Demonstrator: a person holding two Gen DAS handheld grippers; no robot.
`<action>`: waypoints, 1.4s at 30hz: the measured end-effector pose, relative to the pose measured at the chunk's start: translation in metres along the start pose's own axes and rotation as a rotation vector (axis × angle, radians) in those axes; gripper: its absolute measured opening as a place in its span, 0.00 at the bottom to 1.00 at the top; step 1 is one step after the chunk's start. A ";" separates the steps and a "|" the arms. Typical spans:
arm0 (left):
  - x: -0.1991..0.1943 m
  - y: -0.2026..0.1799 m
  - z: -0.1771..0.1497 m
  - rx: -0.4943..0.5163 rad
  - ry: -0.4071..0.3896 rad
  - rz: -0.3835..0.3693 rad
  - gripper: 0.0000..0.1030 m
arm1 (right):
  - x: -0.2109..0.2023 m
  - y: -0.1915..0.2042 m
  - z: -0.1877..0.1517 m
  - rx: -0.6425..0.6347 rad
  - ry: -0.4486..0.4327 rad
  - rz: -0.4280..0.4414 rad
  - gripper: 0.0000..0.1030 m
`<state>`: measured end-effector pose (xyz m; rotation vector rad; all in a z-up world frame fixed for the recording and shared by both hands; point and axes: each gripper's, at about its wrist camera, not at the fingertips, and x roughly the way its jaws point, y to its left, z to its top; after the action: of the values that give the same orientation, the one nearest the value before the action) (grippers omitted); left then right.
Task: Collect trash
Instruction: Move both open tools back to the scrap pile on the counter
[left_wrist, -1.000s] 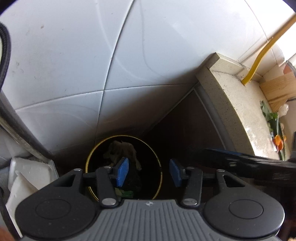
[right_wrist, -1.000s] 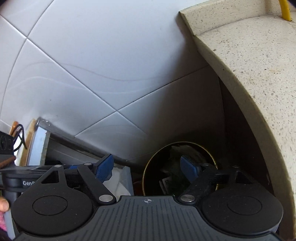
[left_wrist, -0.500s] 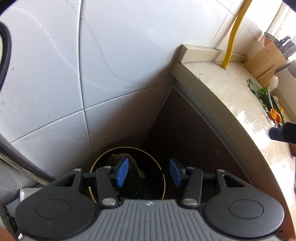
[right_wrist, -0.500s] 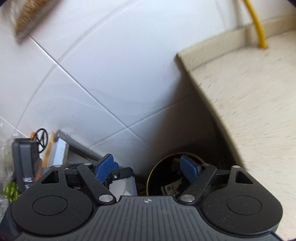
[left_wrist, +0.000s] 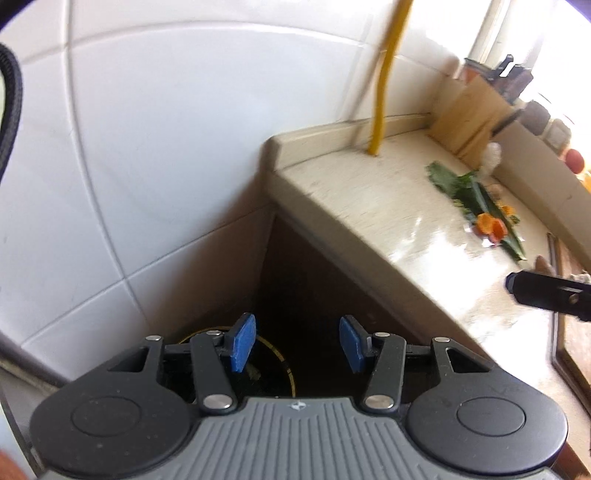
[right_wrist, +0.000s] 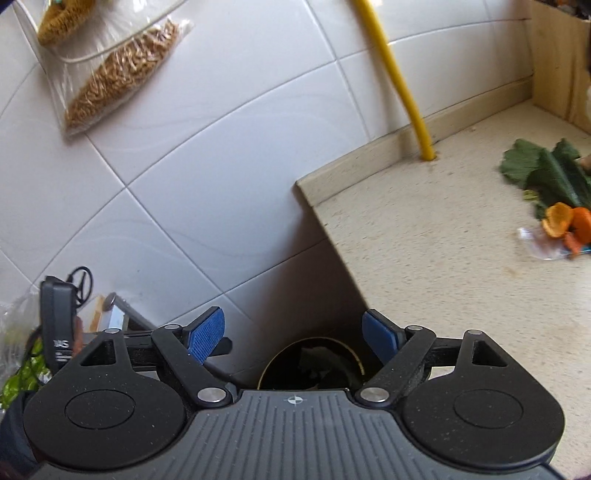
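The trash lies on the beige countertop (right_wrist: 443, 258): green leaves (right_wrist: 546, 173), orange peel (right_wrist: 565, 221) and a clear wrapper (right_wrist: 539, 243). The left wrist view shows the leaves (left_wrist: 465, 184) and peel (left_wrist: 491, 225) at far right. A dark bin with a gold rim (right_wrist: 310, 363) holding scraps stands on the floor in the corner, low in both views, its rim (left_wrist: 284, 363) partly hidden by the fingers. My left gripper (left_wrist: 297, 345) hangs open and empty above it. My right gripper (right_wrist: 293, 338) is open wider, also empty, above the bin by the counter's end.
A yellow pipe (right_wrist: 399, 81) runs down the white tiled wall into the counter's back edge. A wooden knife block (left_wrist: 469, 114) stands behind the leaves. A bag of dry grain (right_wrist: 122, 74) hangs on the wall. Boxes and a black device (right_wrist: 59, 325) crowd the floor left of the bin.
Both grippers have risen from over the bin, which has sunk to the bottom of each view. The countertop with its leaves and peel has come into sight. Both stay open and empty.
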<state>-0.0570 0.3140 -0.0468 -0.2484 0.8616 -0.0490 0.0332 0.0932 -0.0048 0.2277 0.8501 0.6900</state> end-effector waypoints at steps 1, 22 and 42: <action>-0.002 -0.005 0.002 0.015 -0.005 -0.006 0.46 | -0.003 -0.002 0.000 0.006 -0.007 -0.002 0.84; -0.006 -0.086 0.037 0.156 -0.083 -0.151 0.50 | -0.066 -0.039 -0.017 0.090 -0.199 -0.120 0.87; 0.140 -0.275 0.078 0.368 -0.011 -0.281 0.51 | -0.157 -0.165 -0.024 0.266 -0.319 -0.379 0.88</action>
<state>0.1090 0.0422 -0.0370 -0.0222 0.7853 -0.4639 0.0197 -0.1352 0.0016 0.3917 0.6508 0.1764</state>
